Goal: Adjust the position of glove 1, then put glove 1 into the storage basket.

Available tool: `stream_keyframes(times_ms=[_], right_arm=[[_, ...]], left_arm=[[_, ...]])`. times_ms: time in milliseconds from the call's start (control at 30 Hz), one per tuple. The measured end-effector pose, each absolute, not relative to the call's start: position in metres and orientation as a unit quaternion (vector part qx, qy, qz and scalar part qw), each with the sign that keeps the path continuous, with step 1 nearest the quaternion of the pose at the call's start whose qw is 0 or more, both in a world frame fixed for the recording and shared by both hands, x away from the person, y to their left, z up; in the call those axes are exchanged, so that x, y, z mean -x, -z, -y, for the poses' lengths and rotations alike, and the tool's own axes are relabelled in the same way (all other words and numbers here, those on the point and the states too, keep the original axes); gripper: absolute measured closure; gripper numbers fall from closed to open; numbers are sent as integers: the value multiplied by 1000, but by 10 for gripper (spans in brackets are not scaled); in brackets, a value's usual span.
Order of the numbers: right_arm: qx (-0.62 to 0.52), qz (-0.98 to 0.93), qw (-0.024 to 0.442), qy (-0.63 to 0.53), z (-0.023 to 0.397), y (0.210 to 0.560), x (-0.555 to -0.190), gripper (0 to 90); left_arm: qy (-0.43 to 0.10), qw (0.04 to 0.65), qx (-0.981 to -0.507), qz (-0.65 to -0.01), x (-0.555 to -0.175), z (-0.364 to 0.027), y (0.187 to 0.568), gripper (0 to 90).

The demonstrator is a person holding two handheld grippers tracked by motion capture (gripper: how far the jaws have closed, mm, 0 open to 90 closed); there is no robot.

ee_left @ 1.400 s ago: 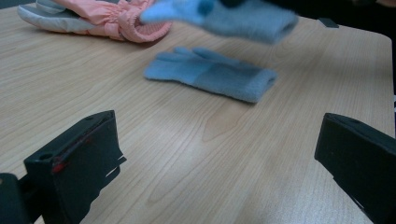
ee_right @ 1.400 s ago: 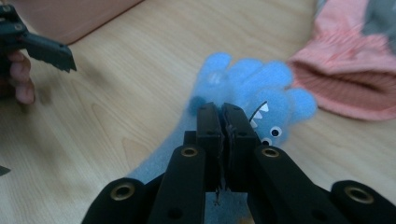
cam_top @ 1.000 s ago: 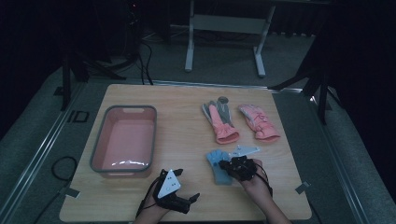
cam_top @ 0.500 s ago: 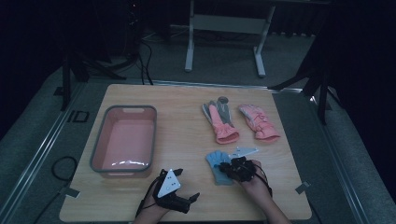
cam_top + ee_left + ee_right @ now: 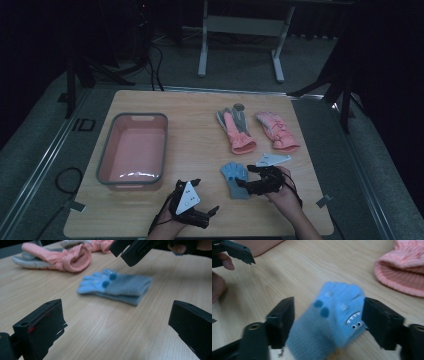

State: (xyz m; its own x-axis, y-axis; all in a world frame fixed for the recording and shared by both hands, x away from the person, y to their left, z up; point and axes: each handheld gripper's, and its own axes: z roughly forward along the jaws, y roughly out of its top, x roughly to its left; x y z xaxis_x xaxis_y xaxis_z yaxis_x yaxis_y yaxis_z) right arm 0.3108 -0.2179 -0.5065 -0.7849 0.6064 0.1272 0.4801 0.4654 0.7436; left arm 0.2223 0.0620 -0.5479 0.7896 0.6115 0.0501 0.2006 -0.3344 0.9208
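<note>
From the high view, the right tongs (image 5: 248, 186) sit near the front edge of the tabletop (image 5: 200, 107), right of its middle, over the blue glove (image 5: 235, 179). Their jaws have just been opening, and the glove lies flat on the wood between them, not pinched; I judge it has been let go here. The left tongs (image 5: 196, 199) rest at the front edge beside the pink tub (image 5: 132, 151), which stands along the left side. Two pink gloves (image 5: 239, 131) lie toward the back right, apart from the blue one. Bare wood runs between tub and gloves, so a path to the tub looks free.

In the left gripper view, the left tongs (image 5: 120, 327) stand wide with nothing between them. The blue glove (image 5: 117, 287) lies ahead, the right tongs (image 5: 135, 251) just above it.

In the right gripper view, the right tongs (image 5: 329, 322) stand wide on either side of the blue glove (image 5: 332, 320), whether the pads touch it I cannot tell. A pink glove's cuff (image 5: 404, 272) lies near, toward the upper right.
</note>
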Motion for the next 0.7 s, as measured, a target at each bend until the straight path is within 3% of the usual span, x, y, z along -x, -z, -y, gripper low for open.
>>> stream_keyframes(times_ms=[67,267,500,533,700], right_arm=[[-316,-849,72,-418,221,506,-312,169],[-310,-844,91,-428,229,509,-316,158],[-327,-836,104,-429,236,505,-320,138],[-333,-829,103,-437,240,504,-322,138],[-338,-821,96,-451,245,501,-326,139]], left_arm=[[-180,516,-795,-263,-226,-61,546,2],[-131,511,-796,-296,-238,-64,544,3],[-139,506,-822,-221,-238,-47,535,3],[-146,504,-824,-214,-239,-43,534,57],[-148,488,-843,-174,-245,-27,531,150]])
